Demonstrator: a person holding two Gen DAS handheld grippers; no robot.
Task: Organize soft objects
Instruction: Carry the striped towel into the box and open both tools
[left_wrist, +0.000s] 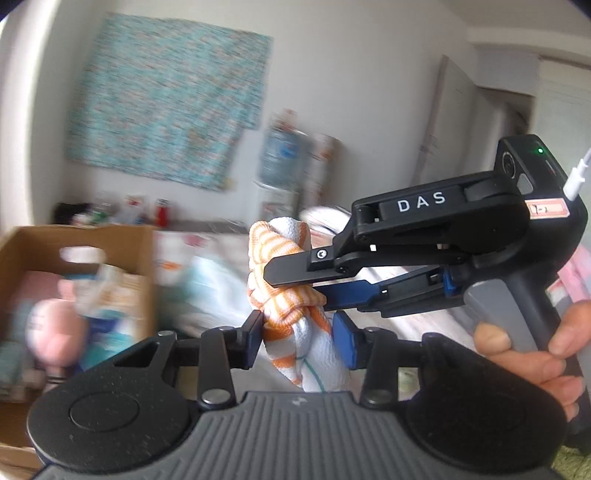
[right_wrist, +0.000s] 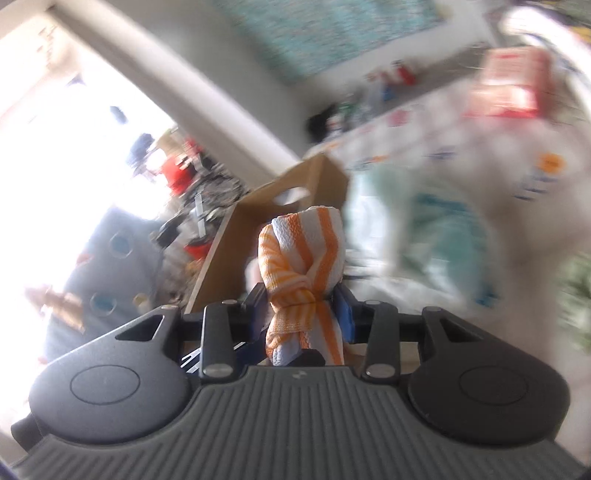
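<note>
A rolled orange-and-white striped towel (left_wrist: 291, 306) is held in the air by both grippers. My left gripper (left_wrist: 298, 338) is shut on its lower end. My right gripper (left_wrist: 291, 280) comes in from the right and is shut across the towel's knotted middle. In the right wrist view the same towel (right_wrist: 308, 266) stands upright between my right gripper's (right_wrist: 304, 306) blue pads. A brown cardboard box (left_wrist: 122, 243) at the left holds pink and pale soft things; it also shows in the right wrist view (right_wrist: 258, 210) behind the towel.
A bed with white patterned bedding (right_wrist: 461, 177) and a teal cloth (right_wrist: 443, 236) lies to the right of the box. A water bottle (left_wrist: 280, 155) stands by the far wall. A turquoise cloth (left_wrist: 166, 99) hangs on the wall. Clutter lies by a bright window (right_wrist: 74, 147).
</note>
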